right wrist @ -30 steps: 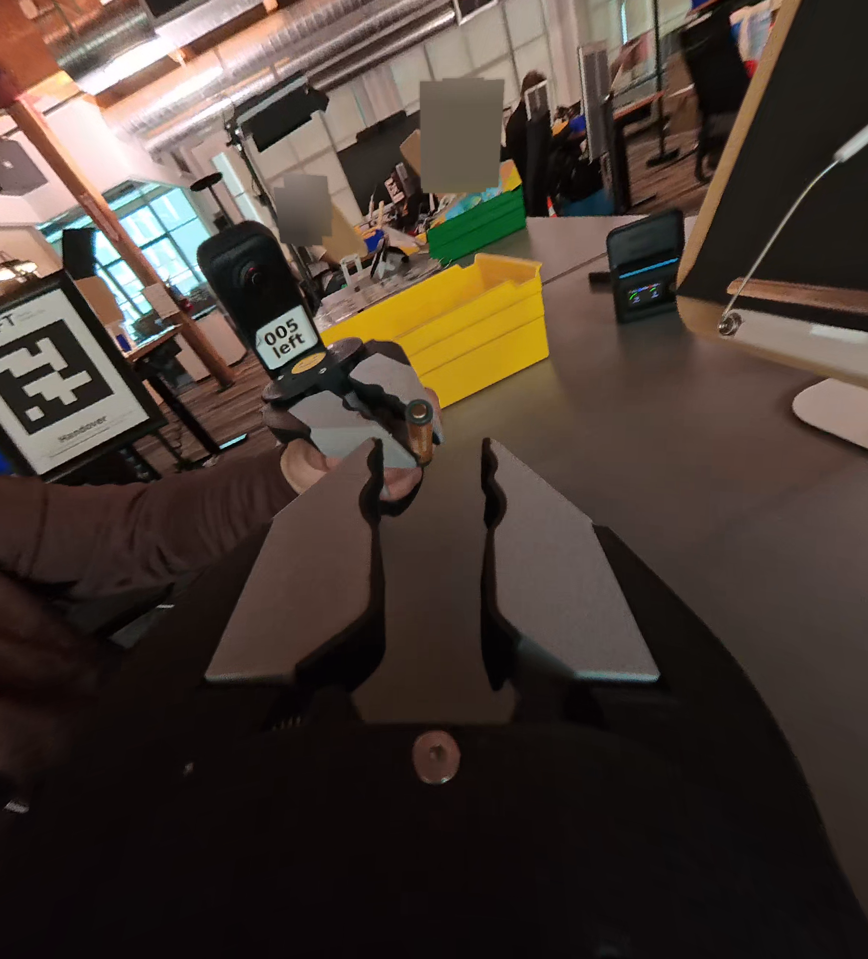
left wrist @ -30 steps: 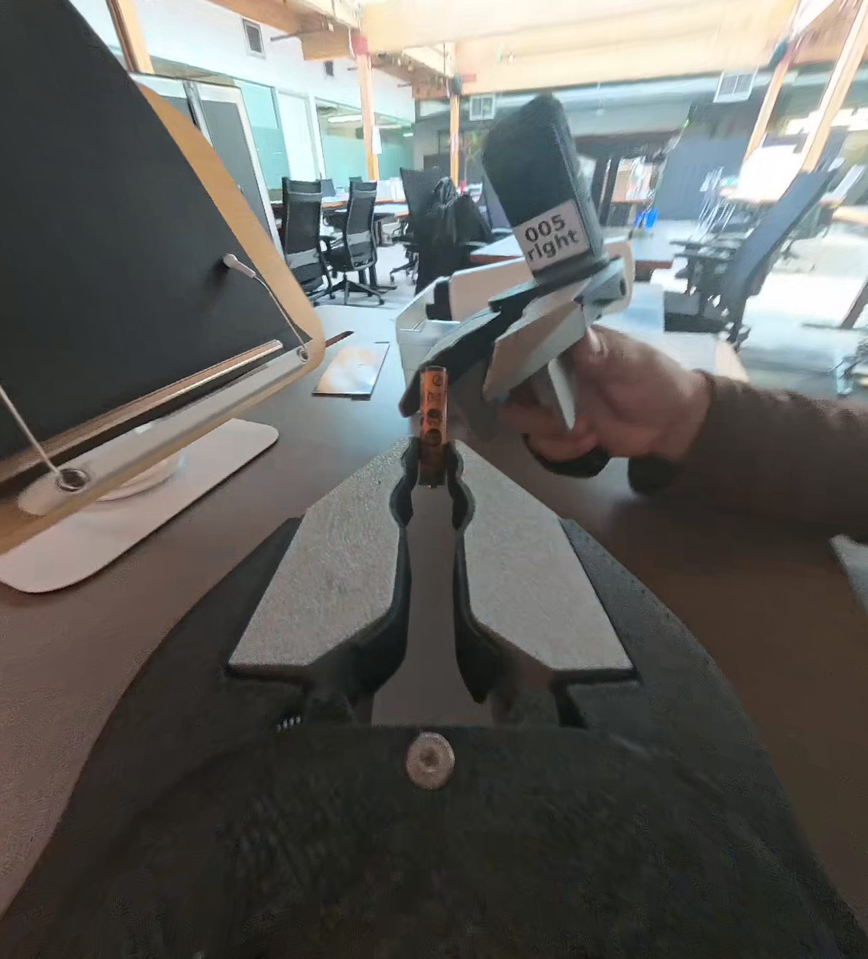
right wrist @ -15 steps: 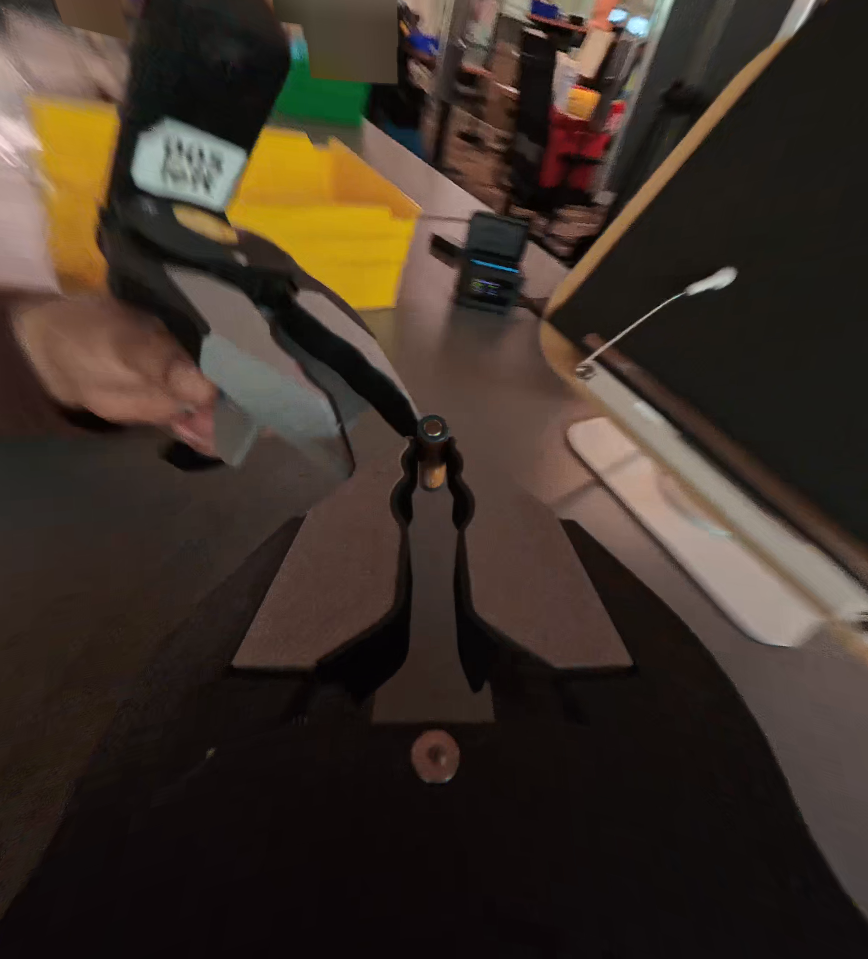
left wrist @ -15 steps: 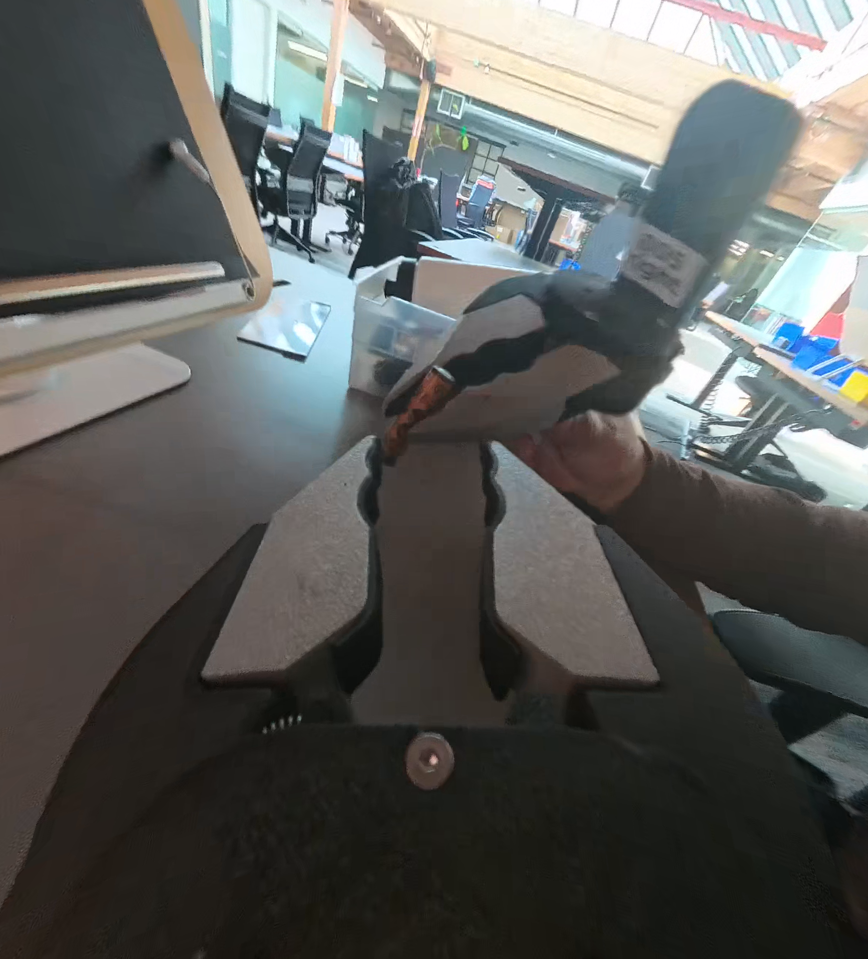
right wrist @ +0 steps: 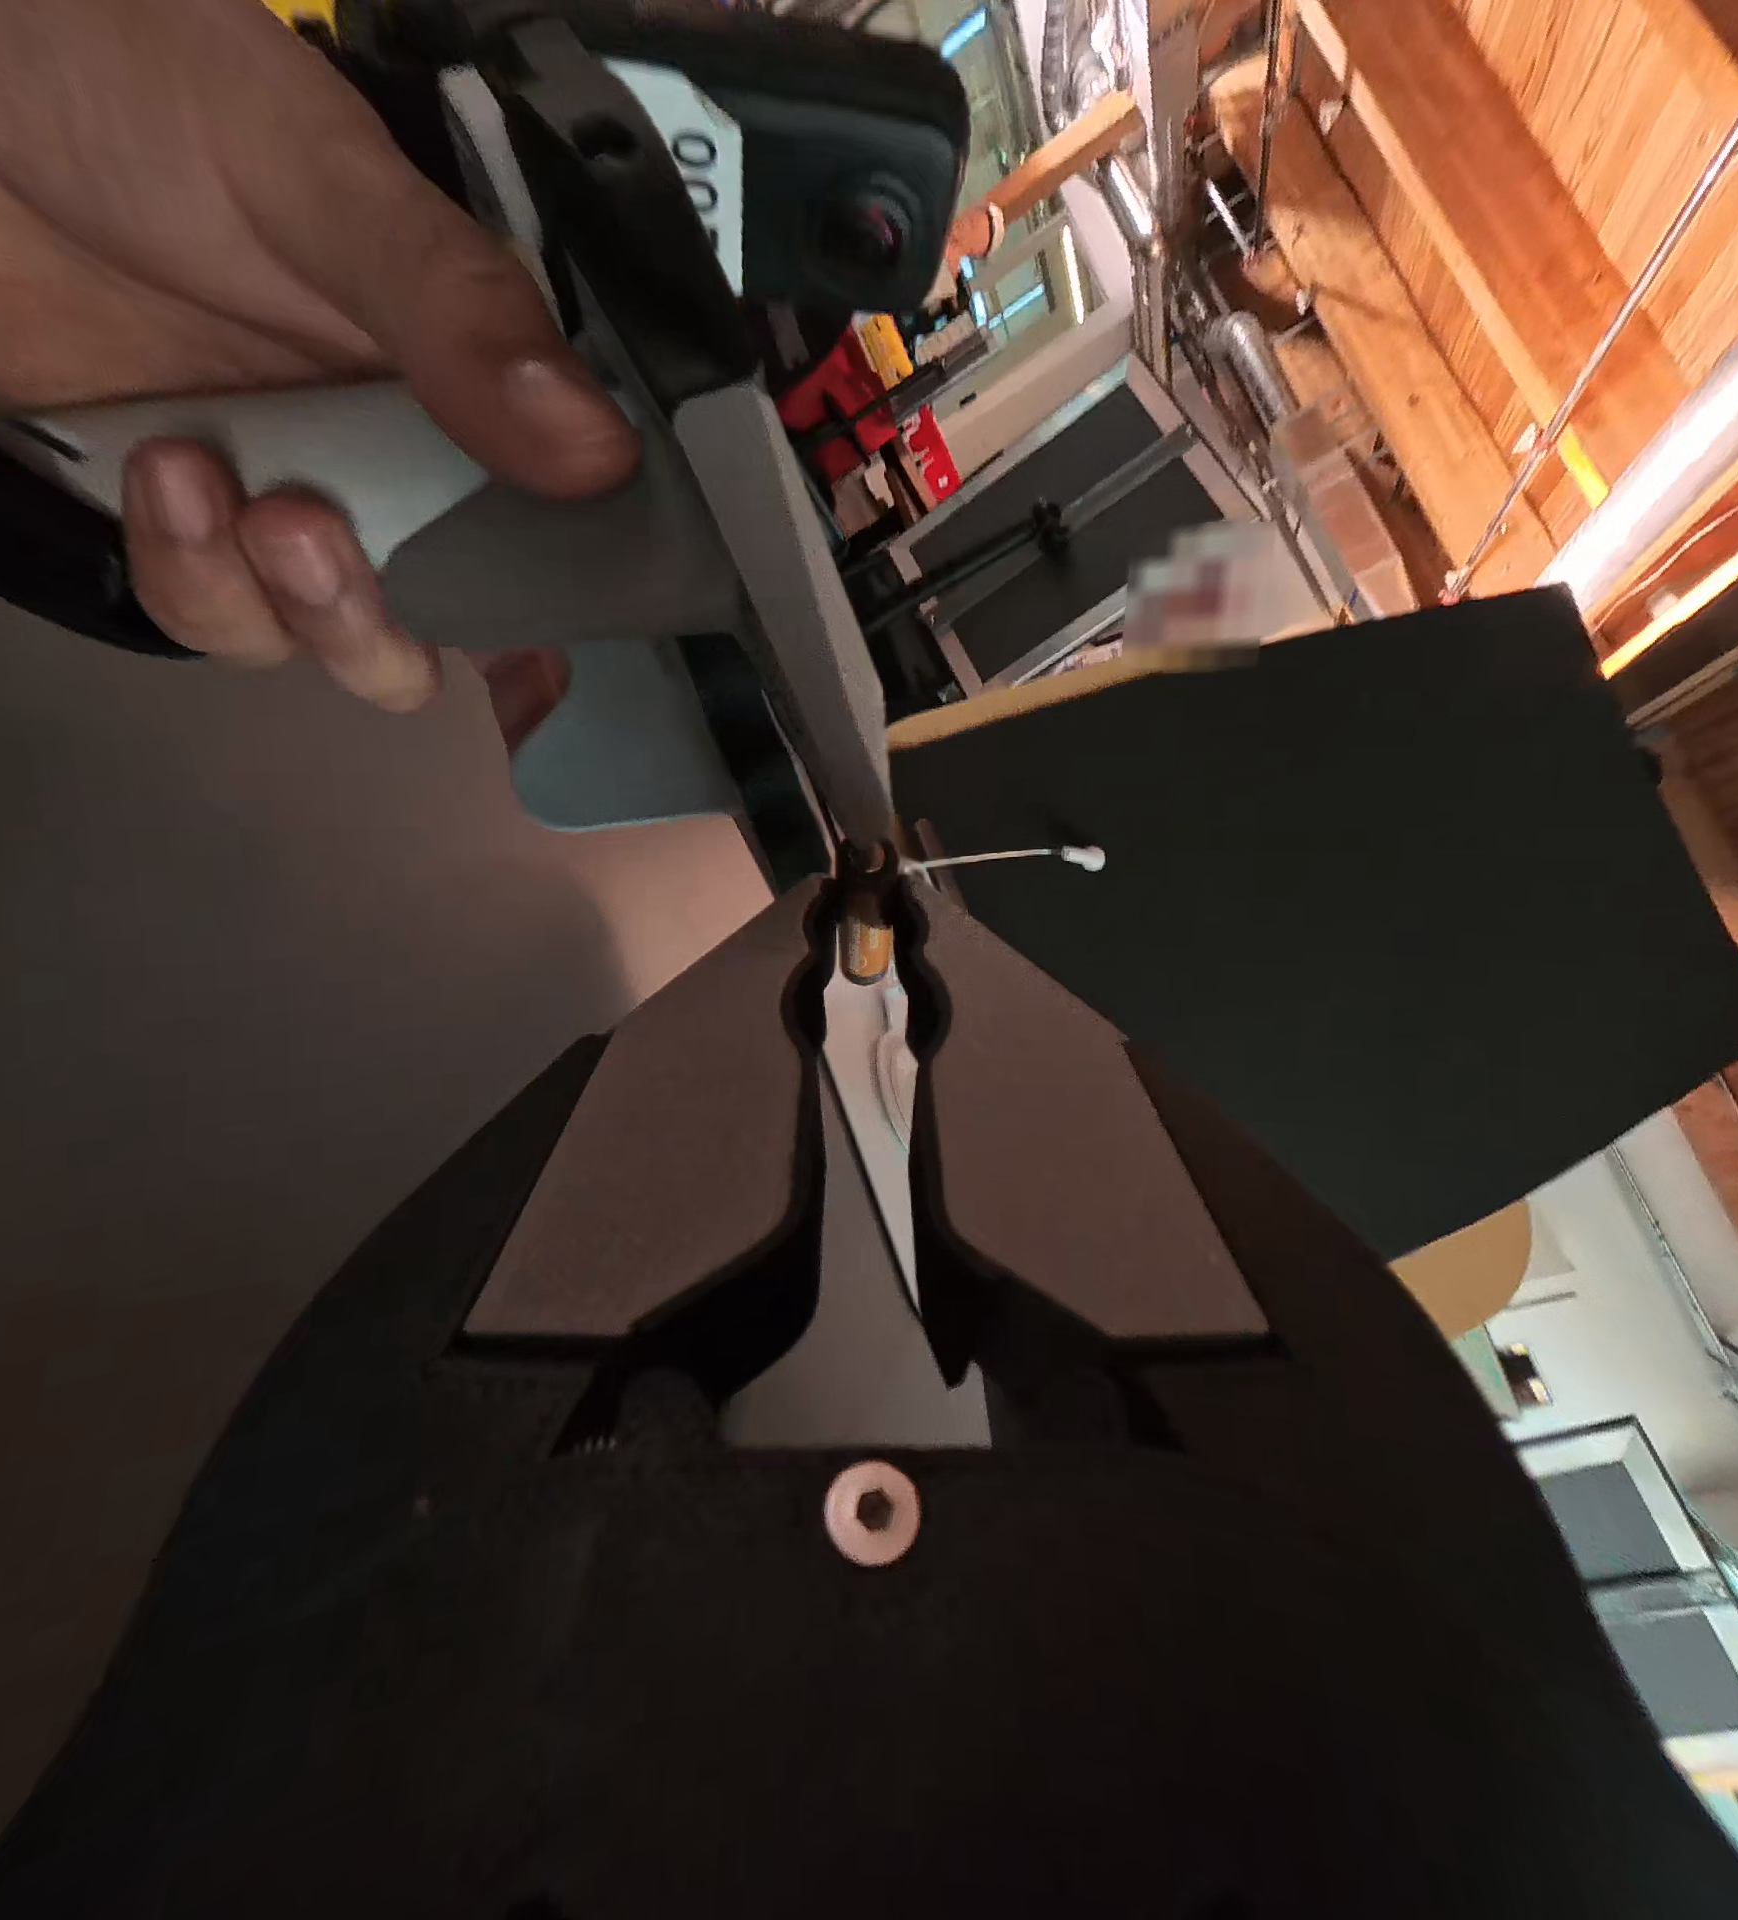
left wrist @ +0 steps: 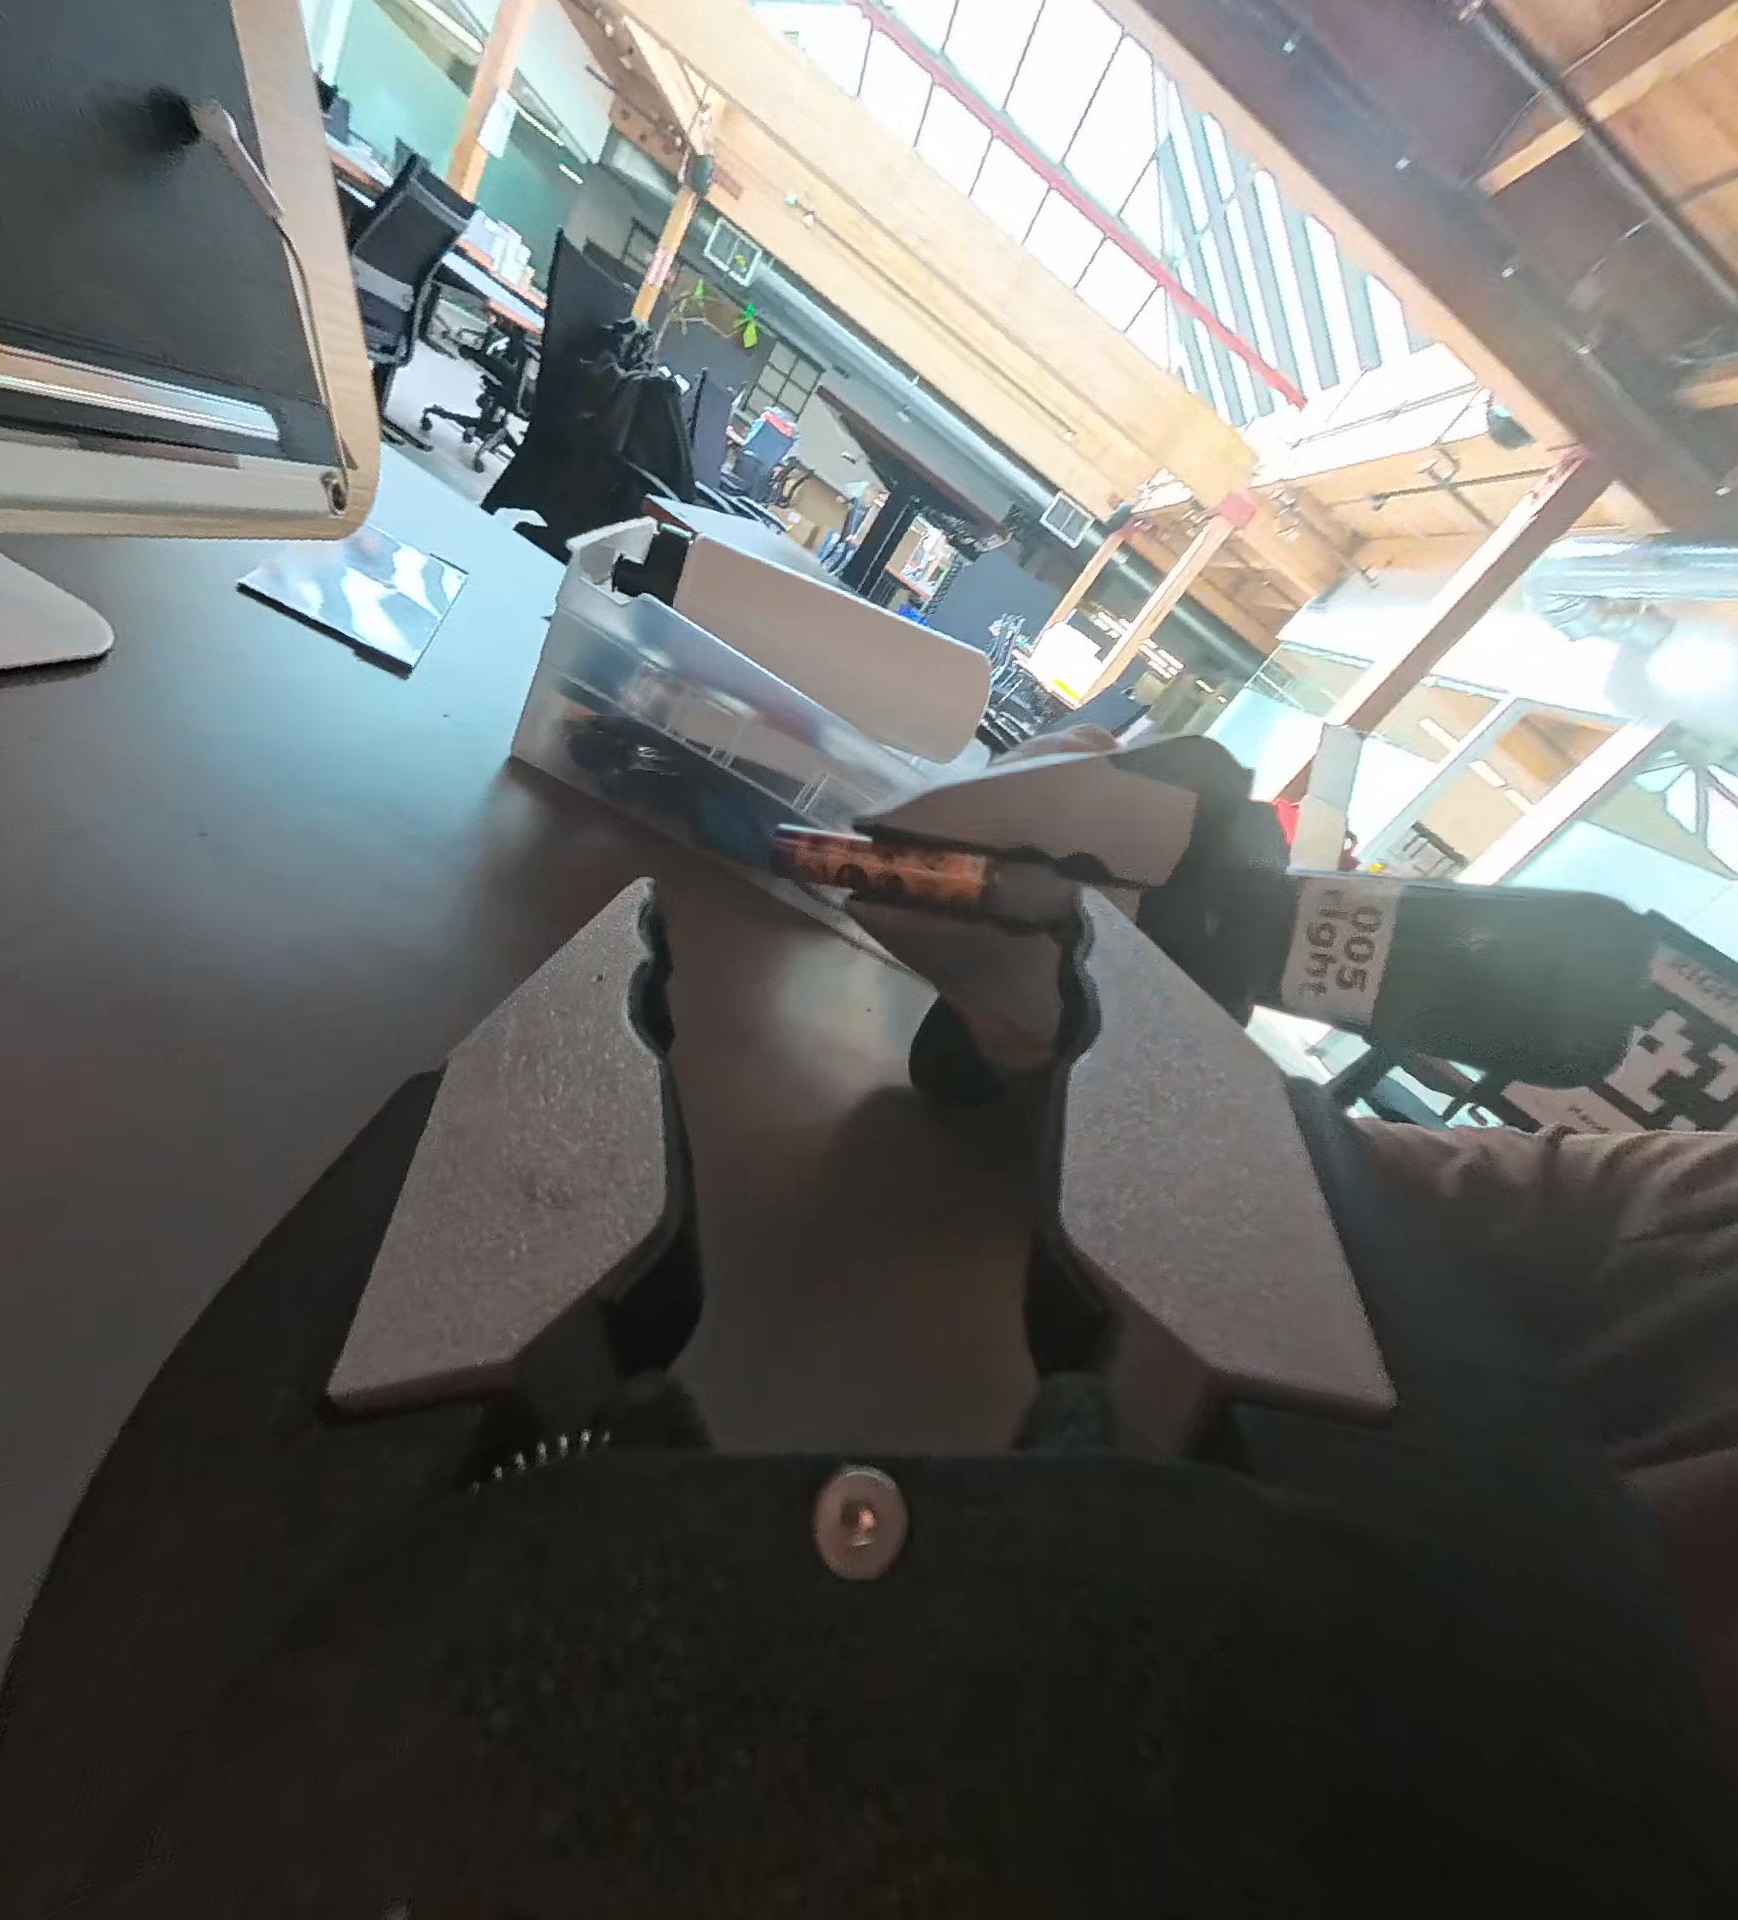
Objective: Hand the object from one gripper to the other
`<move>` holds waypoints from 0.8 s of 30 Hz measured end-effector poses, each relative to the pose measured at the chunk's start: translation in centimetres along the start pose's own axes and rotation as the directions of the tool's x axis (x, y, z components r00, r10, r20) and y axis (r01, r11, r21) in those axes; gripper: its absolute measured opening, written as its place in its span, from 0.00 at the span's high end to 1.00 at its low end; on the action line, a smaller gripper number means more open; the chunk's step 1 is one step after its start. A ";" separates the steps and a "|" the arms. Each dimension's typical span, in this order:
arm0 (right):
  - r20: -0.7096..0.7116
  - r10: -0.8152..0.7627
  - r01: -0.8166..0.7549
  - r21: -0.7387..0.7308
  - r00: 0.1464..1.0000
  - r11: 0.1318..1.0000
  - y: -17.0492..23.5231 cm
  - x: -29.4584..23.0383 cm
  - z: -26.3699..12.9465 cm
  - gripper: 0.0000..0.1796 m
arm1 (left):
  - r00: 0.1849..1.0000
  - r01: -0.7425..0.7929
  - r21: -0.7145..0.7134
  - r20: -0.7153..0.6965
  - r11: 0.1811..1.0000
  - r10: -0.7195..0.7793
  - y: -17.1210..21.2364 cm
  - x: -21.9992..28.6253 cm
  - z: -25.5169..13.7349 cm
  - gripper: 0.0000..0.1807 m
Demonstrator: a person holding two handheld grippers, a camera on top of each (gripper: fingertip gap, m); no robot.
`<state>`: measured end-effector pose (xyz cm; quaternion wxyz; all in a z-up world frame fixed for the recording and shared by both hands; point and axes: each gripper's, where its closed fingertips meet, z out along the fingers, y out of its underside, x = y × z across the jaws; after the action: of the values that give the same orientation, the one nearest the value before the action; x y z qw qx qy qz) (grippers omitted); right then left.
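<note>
Left wrist view: left gripper [left wrist: 860, 971] fingers spread wide, empty; small orange-and-black cylindrical object [left wrist: 886, 862] pinched at the right gripper [right wrist: 870, 914] fingers' tips, held above dark counter [left wrist: 221, 831]. Thin tip hold; could slip or roll out if jolted.

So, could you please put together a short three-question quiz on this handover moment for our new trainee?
1. True or false: the left gripper is shut on the battery.
2. Which gripper holds the battery? A left, B right, C neither.
3. Fill in: behind the battery, on the dark table, stands a clear plastic ___.

Key: 1 false; 2 B; 3 bin.
</note>
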<state>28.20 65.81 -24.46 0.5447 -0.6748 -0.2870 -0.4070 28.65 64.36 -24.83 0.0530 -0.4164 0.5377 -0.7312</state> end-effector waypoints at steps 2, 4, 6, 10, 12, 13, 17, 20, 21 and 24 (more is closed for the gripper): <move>0.017 0.029 -0.029 0.039 0.999 0.999 -0.8 -0.2 -0.2 0.96 | 1.000 -0.006 0.002 -0.019 1.000 0.006 -0.1 0.4 -0.1 0.63; 0.040 0.059 -0.062 0.076 0.997 0.995 -1.5 -0.4 -0.4 0.96 | 0.998 -0.012 -0.005 -0.058 1.000 0.012 0.1 1.1 0.0 0.66; 0.052 0.077 -0.082 0.098 0.996 0.992 -1.9 -0.4 -0.6 0.96 | 0.995 -0.020 -0.015 -0.100 1.000 0.019 0.2 1.8 0.1 0.71; 0.067 0.089 -0.096 0.107 0.994 0.990 -2.0 -0.5 -0.8 0.96 | 0.991 -0.067 -0.024 -0.113 0.997 0.064 0.4 2.3 0.1 0.76; 0.094 0.118 -0.127 0.097 0.989 0.987 -1.8 -0.8 -0.7 0.95 | 0.991 -0.095 -0.038 -0.102 0.995 0.091 0.6 2.2 0.1 0.76; 0.120 0.135 -0.146 0.091 0.984 0.985 -1.7 -1.0 -0.8 0.95 | 0.989 -0.119 -0.050 -0.092 0.992 0.114 0.8 2.0 0.1 0.76; 0.349 0.318 -0.346 0.021 0.882 0.938 -0.6 -2.5 -1.2 0.86 | 0.963 -0.270 -0.083 -0.006 0.959 0.271 0.7 1.2 -0.4 0.75; 0.471 0.507 -0.528 -0.099 0.722 0.844 1.3 -2.9 -1.4 0.84 | 0.856 -0.501 -0.108 0.079 0.858 0.510 0.1 1.2 -0.8 0.75; 0.509 0.574 -0.598 -0.136 0.642 0.790 1.5 -2.9 -1.5 0.82 | 0.791 -0.592 -0.128 0.100 0.796 0.604 0.0 1.4 -0.8 0.76; 0.675 0.684 -0.800 -0.232 0.276 0.553 -0.1 -2.5 -2.8 0.76 | 0.519 -0.808 -0.236 0.150 0.540 0.842 0.5 1.7 -0.7 0.76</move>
<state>26.21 63.22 -26.34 0.5658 -0.7832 -0.1513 0.2088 26.93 63.75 -24.34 0.4311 -0.2004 0.7083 -0.5218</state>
